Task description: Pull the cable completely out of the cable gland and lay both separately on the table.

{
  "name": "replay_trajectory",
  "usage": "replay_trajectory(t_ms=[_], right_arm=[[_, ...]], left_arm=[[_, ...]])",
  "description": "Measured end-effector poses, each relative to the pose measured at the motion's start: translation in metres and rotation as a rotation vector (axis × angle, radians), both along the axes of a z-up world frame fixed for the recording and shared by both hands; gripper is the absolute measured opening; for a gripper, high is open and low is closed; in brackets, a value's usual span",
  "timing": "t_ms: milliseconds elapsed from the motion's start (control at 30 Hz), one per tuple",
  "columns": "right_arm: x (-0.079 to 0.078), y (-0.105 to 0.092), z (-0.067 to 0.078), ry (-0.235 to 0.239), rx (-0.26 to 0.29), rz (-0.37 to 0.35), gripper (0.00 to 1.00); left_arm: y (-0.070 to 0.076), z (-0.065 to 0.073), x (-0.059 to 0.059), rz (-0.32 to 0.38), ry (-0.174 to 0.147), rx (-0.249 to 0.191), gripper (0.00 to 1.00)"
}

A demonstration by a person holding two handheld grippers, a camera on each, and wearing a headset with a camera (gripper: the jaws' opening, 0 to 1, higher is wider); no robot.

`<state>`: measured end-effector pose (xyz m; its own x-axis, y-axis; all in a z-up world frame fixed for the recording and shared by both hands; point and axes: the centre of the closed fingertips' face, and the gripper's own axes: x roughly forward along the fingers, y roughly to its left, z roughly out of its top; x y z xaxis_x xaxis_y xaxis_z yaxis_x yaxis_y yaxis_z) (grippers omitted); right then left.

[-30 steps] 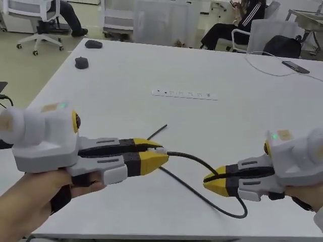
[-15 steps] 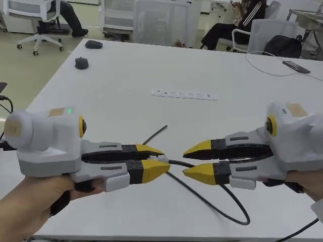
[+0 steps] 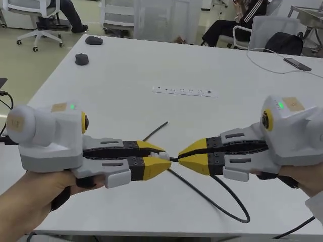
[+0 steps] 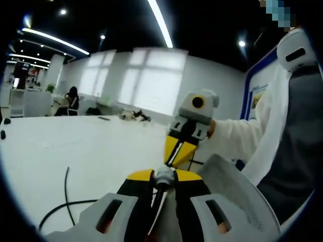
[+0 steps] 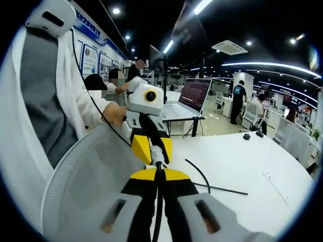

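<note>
A: Above the table (image 3: 151, 65), why are the two claws meeting tip to tip?
B: The left claw (image 3: 160, 156) is pinching the gland (image 4: 164, 177) tight. The right claw (image 3: 181, 155) is clamping closed on the cable (image 3: 155, 131) just beside it, probably for a straight pull apart.
A: And the slack?
B: It's trailing down and looping on the table.
</note>
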<state>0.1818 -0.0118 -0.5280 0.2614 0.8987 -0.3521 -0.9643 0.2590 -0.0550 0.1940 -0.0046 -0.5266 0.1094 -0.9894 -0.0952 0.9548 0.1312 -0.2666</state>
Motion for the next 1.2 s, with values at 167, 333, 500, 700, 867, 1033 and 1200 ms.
replay_trajectory(t_ms=[167,333,500,700,867,1033,1200], right_arm=[[0.001,0.001,-0.001,0.006,0.002,-0.001,0.03],[-0.002,0.004,-0.004,0.003,-0.013,0.020,0.04],[0.000,0.005,-0.006,-0.014,-0.016,0.017,0.03],[0.001,0.005,-0.006,-0.014,-0.001,0.008,0.03],[0.003,0.002,-0.009,0.001,0.005,-0.008,0.03],[0.007,-0.010,-0.016,0.009,-0.010,-0.035,0.03],[0.011,-0.022,-0.027,0.031,-0.030,-0.068,0.03]], left_arm=[[0.000,-0.002,0.000,0.002,-0.003,0.009,0.16],[0.000,-0.001,-0.001,-0.001,-0.006,0.007,0.16],[0.001,-0.001,0.001,0.006,-0.004,0.006,0.16],[0.001,-0.001,0.002,0.010,-0.011,0.005,0.16],[0.001,-0.001,0.003,0.016,-0.006,0.010,0.16],[0.003,-0.002,0.006,0.031,-0.003,0.014,0.16],[0.004,-0.004,0.009,0.043,-0.001,0.023,0.16]])
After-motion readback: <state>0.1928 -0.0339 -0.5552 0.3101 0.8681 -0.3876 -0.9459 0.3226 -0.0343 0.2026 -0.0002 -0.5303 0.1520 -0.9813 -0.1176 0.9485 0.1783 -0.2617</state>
